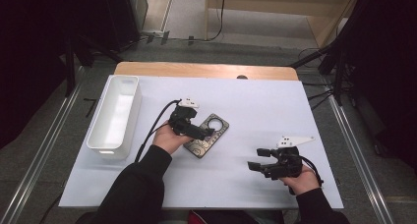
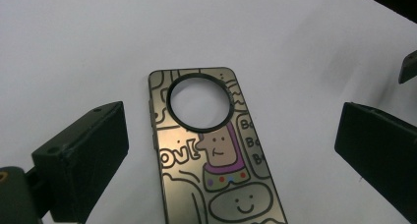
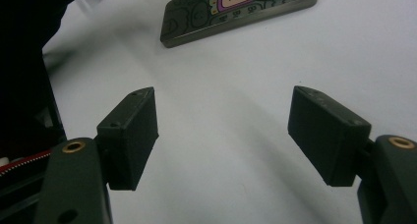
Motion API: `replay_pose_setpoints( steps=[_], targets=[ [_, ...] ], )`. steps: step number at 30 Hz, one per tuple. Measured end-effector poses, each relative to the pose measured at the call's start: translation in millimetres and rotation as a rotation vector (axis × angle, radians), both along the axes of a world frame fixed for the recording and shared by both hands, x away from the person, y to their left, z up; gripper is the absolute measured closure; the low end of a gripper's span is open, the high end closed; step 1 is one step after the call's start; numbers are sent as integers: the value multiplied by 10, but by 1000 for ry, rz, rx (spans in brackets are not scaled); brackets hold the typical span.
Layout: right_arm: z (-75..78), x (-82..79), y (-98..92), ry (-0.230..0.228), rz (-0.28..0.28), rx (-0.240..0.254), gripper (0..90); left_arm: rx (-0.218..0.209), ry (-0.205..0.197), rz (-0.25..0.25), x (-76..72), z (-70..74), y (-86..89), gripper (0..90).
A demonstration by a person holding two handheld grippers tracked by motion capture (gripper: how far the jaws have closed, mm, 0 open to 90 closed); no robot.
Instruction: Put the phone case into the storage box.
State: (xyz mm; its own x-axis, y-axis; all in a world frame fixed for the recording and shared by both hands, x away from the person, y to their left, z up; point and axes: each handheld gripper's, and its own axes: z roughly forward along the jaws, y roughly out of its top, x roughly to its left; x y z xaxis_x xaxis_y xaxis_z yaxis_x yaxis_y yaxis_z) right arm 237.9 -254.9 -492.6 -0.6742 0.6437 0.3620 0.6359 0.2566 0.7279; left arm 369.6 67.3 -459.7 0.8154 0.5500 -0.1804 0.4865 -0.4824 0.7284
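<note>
A phone case (image 1: 210, 135) with cartoon drawings and a round black-rimmed camera hole lies flat on the white sheet (image 1: 255, 106) near the middle. My left gripper (image 1: 204, 132) hovers over its near-left part. In the left gripper view the case (image 2: 216, 150) lies between the wide-apart jaws of the left gripper (image 2: 231, 130), and neither pad touches it. My right gripper (image 1: 256, 158) rests at the near right, open, pointing left with nothing between its jaws. The right gripper view has the right gripper (image 3: 226, 106) over bare sheet, with the case (image 3: 231, 15) farther off.
A long white tray (image 1: 130, 117) stands at the sheet's left side. The wooden table edge (image 1: 206, 70) runs along the far side. A dark sleeve (image 3: 29, 62) comes in at the left of the right gripper view.
</note>
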Motion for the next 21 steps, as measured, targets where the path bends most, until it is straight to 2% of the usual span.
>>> replay_pose_setpoints(
  steps=[6, 9, 13, 21],
  targets=[
    [2, 12, 12, -2, 3, 1, 260, 7, -4, -4, 15, -26, -62, 0],
    [5, 11, 11, -2, 2, 4, 260, 19, 0, 0, 21, -38, -56, 0],
    [6, 11, 4, -3, 1, 4, 260, 14, 3, 5, 21, -40, -52, 0],
    [9, 9, -7, -6, 1, 6, 260, 46, -2, 5, 3, -127, -83, 0]
  ],
)
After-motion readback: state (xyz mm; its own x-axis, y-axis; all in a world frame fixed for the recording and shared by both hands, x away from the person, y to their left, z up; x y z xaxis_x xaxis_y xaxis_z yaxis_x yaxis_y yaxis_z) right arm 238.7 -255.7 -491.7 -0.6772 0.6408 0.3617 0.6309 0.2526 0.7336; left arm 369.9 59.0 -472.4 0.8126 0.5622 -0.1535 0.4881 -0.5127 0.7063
